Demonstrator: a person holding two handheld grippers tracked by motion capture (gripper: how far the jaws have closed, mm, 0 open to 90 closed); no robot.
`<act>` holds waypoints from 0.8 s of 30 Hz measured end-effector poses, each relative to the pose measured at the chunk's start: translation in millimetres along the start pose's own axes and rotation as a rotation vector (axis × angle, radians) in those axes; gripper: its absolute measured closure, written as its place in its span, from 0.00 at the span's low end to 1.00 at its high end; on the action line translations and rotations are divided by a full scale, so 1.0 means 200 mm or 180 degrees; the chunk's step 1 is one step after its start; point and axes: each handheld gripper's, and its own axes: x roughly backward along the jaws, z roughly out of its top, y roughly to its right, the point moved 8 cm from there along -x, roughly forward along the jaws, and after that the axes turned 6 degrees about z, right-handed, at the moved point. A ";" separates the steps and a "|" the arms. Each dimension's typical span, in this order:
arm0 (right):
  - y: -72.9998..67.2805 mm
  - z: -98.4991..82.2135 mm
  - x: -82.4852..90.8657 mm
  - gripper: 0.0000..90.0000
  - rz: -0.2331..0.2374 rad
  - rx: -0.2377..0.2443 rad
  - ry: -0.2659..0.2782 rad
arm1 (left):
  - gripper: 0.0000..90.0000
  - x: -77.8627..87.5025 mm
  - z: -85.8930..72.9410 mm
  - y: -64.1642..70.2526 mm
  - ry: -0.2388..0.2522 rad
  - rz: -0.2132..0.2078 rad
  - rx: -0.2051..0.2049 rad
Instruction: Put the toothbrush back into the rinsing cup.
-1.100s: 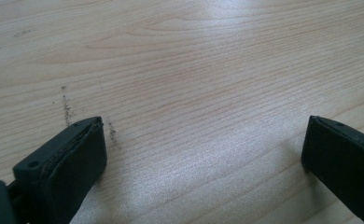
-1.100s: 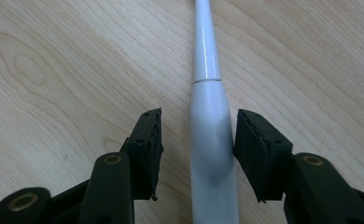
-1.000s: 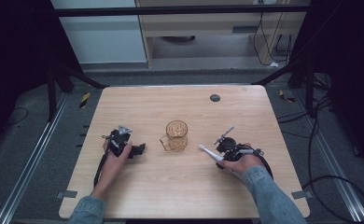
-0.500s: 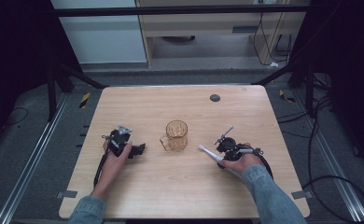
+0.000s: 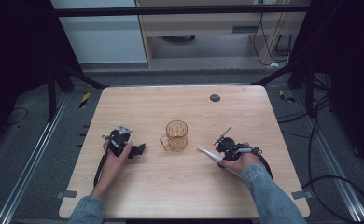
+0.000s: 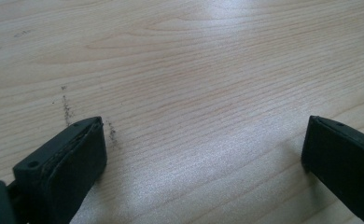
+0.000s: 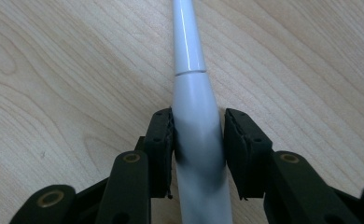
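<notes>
- The right hand-held gripper [image 7: 198, 135] has just been closing its jaws on the white plastic toothbrush handle [image 7: 195, 116], lying on the light wooden bench [image 5: 171, 186], right of the amber glass mug [image 5: 176, 136].
- The left hand-held gripper [image 6: 203, 154] stands wide open, holding nothing.

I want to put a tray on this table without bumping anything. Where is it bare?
The far half of the table, beyond the glass mug, is bare but for a small dark disc. The near edge between the forearms is also bare. The middle row is crowded: left gripper, mug, right gripper holding a white toothbrush.
</notes>
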 end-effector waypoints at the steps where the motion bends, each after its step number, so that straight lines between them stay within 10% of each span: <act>1: 0.00 0.00 0.00 0.70 0.0004 -0.0019 -0.0008 | 0.00 0.00 0.00 0.00 0.0001 0.0000 0.0000; 24: 0.00 0.06 0.20 0.74 -0.0068 -0.0111 0.0244 | 0.00 0.00 0.00 0.00 0.0002 -0.0008 -0.0003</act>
